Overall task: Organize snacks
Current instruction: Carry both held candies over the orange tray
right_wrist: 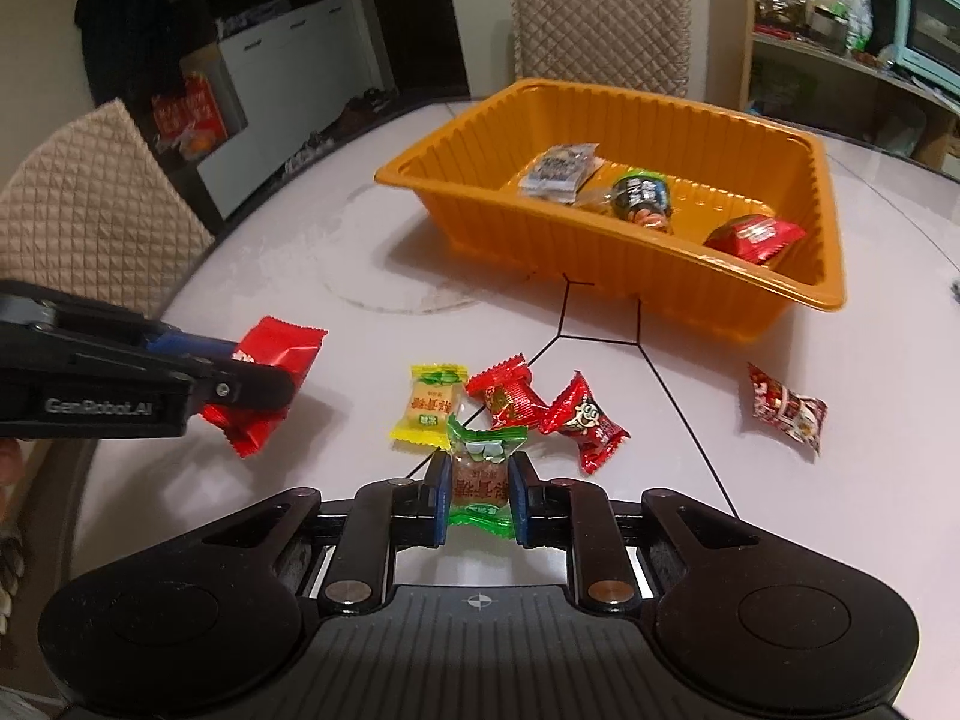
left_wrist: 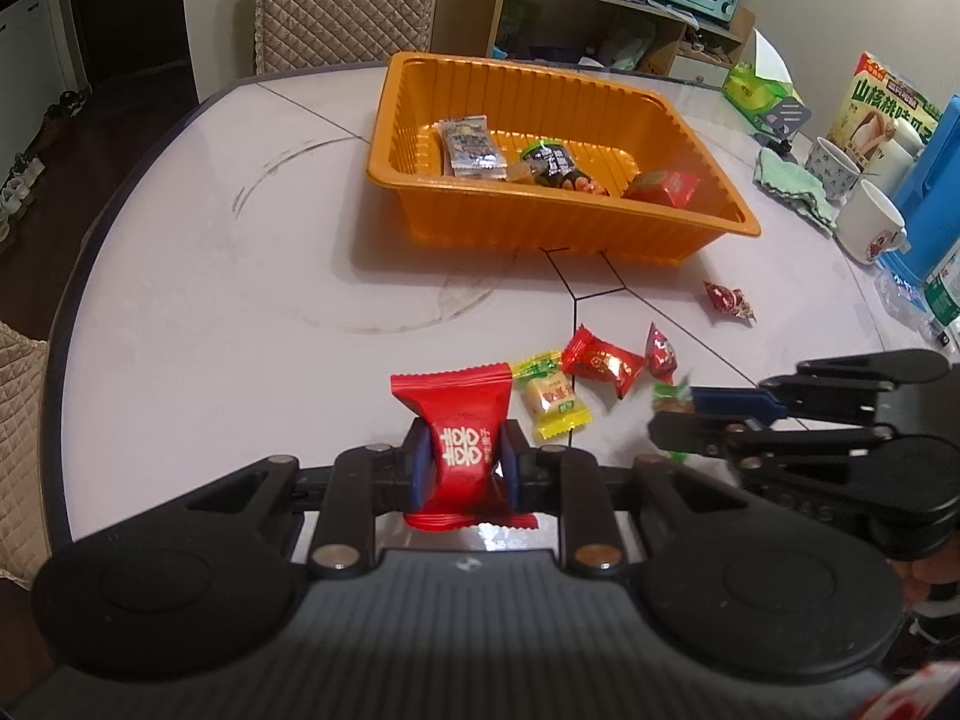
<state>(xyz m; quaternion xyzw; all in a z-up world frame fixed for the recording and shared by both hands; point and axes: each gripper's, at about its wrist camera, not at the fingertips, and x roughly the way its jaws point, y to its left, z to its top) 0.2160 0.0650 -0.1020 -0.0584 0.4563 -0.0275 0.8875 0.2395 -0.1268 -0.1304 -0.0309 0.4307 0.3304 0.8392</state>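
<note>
My left hand-held gripper (left_wrist: 462,468) is clenched on a red packet (left_wrist: 459,426); the left wrist view shows its white printed face, the right wrist view only its side, held clear above the desk (right_wrist: 270,252). My right hand-held gripper (right_wrist: 480,495) grasps a green-ended candy (right_wrist: 480,474). The right wrist view shows both pads pressed against that wrapper, while in the left wrist view the candy is blurred and mostly hidden behind the fingers. Loose on the desk near the grippers lie a yellow candy (right_wrist: 429,402), two red candies (right_wrist: 504,396) touching one another, and a further red candy (right_wrist: 786,408) well apart on the right. The orange tray (left_wrist: 540,222) beyond them holds a silver pack (left_wrist: 471,147), a dark pack (left_wrist: 555,162) and a red box (left_wrist: 663,186). Only the left wrist view shows the mugs (left_wrist: 867,222), green cloth (left_wrist: 792,186) and blue box (left_wrist: 936,180) at the desk's right edge.
</note>
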